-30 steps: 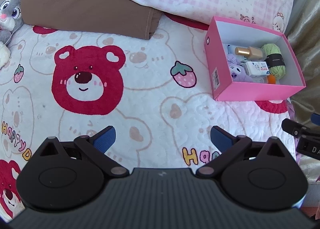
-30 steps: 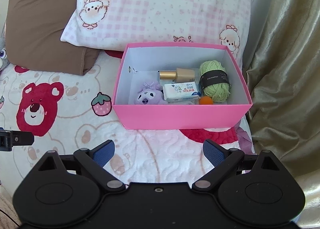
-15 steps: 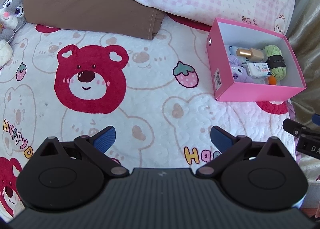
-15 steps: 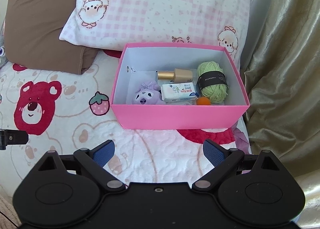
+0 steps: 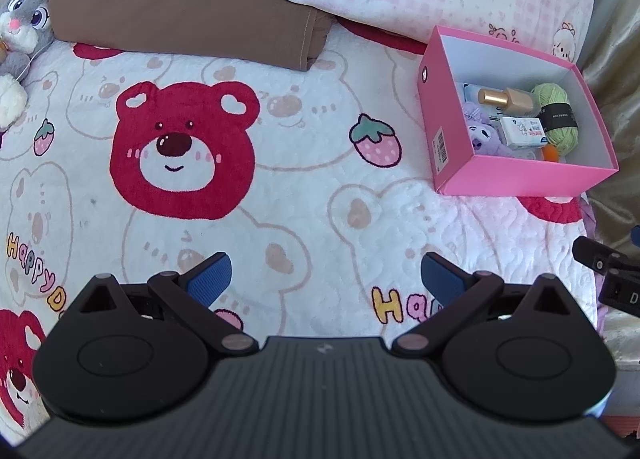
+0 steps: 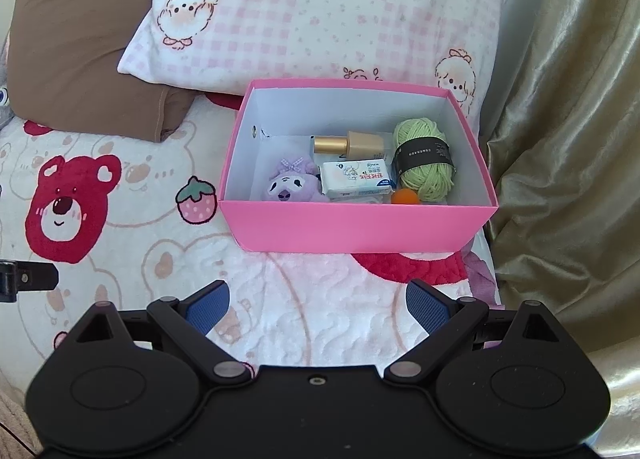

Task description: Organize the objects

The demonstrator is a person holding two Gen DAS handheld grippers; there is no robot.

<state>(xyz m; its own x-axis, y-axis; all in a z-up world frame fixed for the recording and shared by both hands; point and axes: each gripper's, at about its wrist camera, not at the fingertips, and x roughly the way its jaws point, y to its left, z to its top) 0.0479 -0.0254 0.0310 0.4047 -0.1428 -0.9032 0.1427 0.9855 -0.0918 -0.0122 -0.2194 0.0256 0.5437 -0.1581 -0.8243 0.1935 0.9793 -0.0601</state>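
Left wrist view: left gripper (image 5: 326,279) hovering over bear-print blanket (image 5: 280,195), fingers spread wide, gripping nothing. Pink box (image 5: 516,179) sitting at right on blanket, long axis running away from camera, open top showing white walls.

Right wrist view: right gripper (image 6: 318,307) gaping, empty, facing pink box (image 6: 352,227). Box lying crosswise, holding gold-capped bottle (image 6: 348,143) lying sideways with cap pointing left, green yarn (image 6: 424,159), purple plush (image 6: 290,183), white packet (image 6: 356,179), orange ball (image 6: 405,197).
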